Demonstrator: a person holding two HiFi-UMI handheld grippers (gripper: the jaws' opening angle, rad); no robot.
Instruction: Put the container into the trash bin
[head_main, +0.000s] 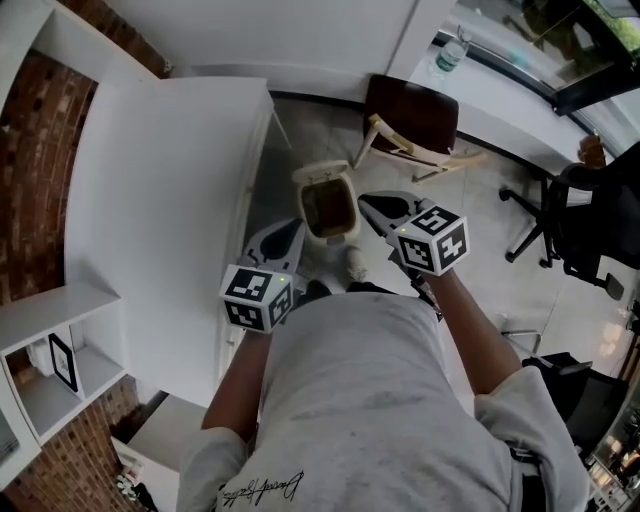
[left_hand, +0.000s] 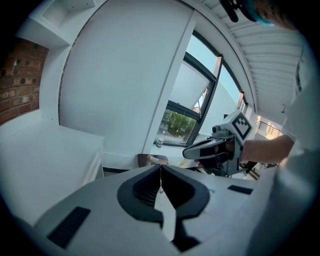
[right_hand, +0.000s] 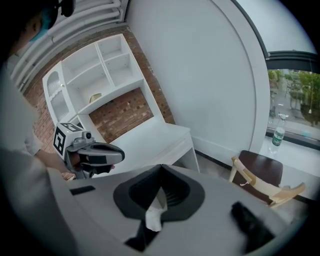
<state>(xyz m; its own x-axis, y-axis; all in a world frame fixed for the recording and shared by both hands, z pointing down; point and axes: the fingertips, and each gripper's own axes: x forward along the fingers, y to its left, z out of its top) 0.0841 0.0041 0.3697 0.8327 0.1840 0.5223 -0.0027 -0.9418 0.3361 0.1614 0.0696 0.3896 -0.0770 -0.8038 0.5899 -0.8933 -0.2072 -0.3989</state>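
Looking down, the head view takes in what neither gripper view does: the trash bin (head_main: 352, 222) on the floor between the white table (head_main: 160, 200) and a dark-seated wooden chair (head_main: 410, 110), with its lid (head_main: 322, 172) tipped up. Its inside shows only brown, and the container cannot be made out there or anywhere else. The left gripper (head_main: 290, 235) and the right gripper (head_main: 368, 205) are both held above the floor, on either side of the bin's near edge, ahead of the person's gray shirt (head_main: 370, 400). Only the two gripper views show the jaws closely. The left gripper's jaws meet at the tips with nothing between them. The right gripper's jaws also meet at the tips, and a pale, crumpled-looking patch shows in the slot behind them; what it is cannot be told. The left gripper view alone shows the window (left_hand: 177, 125) with green trees beyond it. The right gripper view alone shows the white shelves (right_hand: 95, 75) against a brick wall (right_hand: 122, 112). A plastic bottle (head_main: 450, 52) stands on the ledge, its label too small to read. Each gripper carries a cube of black-and-white square markers, which hold no words. Cursive writing on the shirt's hem cannot be read.
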